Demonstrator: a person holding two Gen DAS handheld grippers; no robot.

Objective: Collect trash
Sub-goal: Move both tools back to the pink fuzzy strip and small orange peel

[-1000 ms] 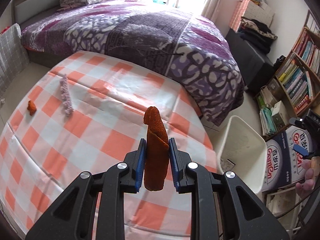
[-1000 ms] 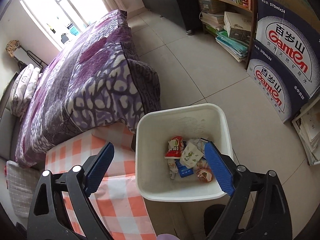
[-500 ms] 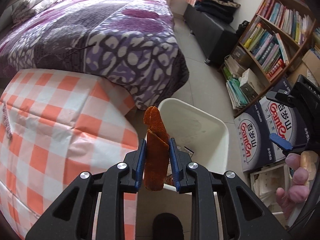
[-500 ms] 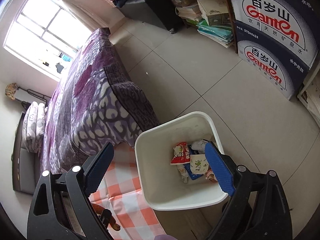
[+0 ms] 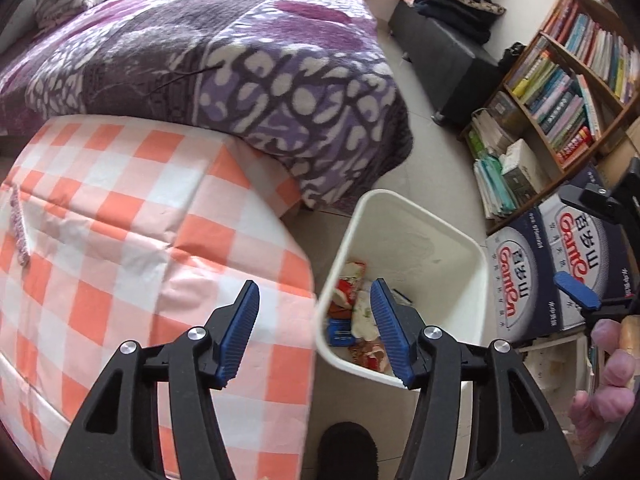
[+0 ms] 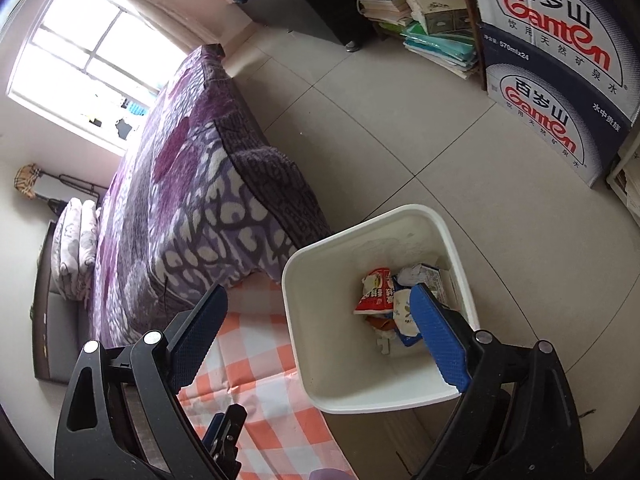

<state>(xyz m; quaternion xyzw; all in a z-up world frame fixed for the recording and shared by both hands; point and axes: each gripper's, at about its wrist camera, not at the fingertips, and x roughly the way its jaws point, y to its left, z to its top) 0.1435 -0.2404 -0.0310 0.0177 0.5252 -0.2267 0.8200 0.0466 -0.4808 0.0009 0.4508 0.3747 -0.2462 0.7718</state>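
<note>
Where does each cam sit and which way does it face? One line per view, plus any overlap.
Left wrist: on the left gripper, angled down over the checked tablecloth edge and white bin; jaws opening, nothing between them; person's fingers at right.
Right wrist: on the right gripper, angled down at the bin and floor; jaws wide open and empty; part of the left gripper shows low.
Shared: bin, tablecloth, purple bed, Ganten boxes.
</note>
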